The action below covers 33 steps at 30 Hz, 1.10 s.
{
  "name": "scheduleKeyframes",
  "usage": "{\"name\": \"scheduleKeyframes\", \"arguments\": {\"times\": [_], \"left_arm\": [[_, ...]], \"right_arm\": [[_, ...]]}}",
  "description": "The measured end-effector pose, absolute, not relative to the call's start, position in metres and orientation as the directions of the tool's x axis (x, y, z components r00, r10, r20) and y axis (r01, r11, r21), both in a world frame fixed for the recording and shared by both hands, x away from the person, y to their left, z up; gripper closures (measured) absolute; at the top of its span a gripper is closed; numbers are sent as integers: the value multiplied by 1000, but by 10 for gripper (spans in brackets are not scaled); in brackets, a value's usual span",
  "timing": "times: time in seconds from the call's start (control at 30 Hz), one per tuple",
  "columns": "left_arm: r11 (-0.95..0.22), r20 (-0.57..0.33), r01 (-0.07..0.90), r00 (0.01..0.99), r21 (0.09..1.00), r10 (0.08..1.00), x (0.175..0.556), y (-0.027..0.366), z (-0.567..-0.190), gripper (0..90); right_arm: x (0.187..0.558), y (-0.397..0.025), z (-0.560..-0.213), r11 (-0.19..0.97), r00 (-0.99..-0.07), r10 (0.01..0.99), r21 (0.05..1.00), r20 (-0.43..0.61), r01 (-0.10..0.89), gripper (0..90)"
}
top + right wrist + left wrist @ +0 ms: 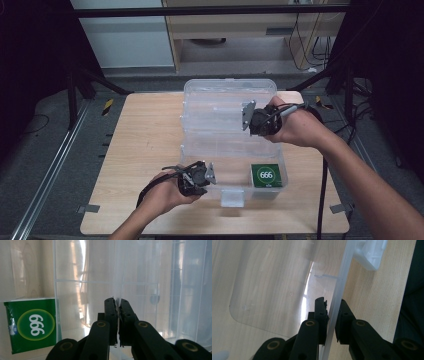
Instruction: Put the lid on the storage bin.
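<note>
A clear plastic storage box point(283, 165) stands open on the wooden table point(145, 145), its lid point(227, 87) raised at the back. A green packet marked 666 point(266, 175) lies in the box's front right corner, and it appears beside the jaws as the green packet point(32, 325). My left gripper point(210, 175) is at the box's front left, with its jaws clamped on the clear front wall point(337, 287). My right gripper point(246, 116) hovers over the middle of the box, shut on a thin clear panel edge point(117, 277). I cannot tell whether that panel is the lid or an inner tray.
A white latch point(233, 196) hangs from the box's front wall, seen also as the latch point(372, 252). Bare tabletop lies left of the box. Black frame legs point(75, 95) and cables point(350, 125) stand around the table's far corners.
</note>
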<state>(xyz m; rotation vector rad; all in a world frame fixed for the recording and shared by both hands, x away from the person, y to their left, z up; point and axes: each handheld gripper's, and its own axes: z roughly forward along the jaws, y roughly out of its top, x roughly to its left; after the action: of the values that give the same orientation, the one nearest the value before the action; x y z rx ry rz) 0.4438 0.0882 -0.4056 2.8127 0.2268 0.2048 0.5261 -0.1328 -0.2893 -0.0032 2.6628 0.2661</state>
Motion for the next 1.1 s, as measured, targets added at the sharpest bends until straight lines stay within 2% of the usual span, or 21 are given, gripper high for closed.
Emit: {"name": "scheduleKeyframes", "arguments": {"times": [0.2,0.43,1.1], "left_arm": [[-935,121,148,973,324,196,445,88,-406,802],[-929,134,159,968,334,213,449,84,-407,803],[-916,143,180,959,358,244,446,83,-409,794]], "right_arm": [[520,-133,-289,982,-888,32,178,-459,-57,861],[534,-135,-291,976,-883,85,217,-462,-20,859],[487,-144,-299,964,-872,58,254,-486,-77,858]]}}
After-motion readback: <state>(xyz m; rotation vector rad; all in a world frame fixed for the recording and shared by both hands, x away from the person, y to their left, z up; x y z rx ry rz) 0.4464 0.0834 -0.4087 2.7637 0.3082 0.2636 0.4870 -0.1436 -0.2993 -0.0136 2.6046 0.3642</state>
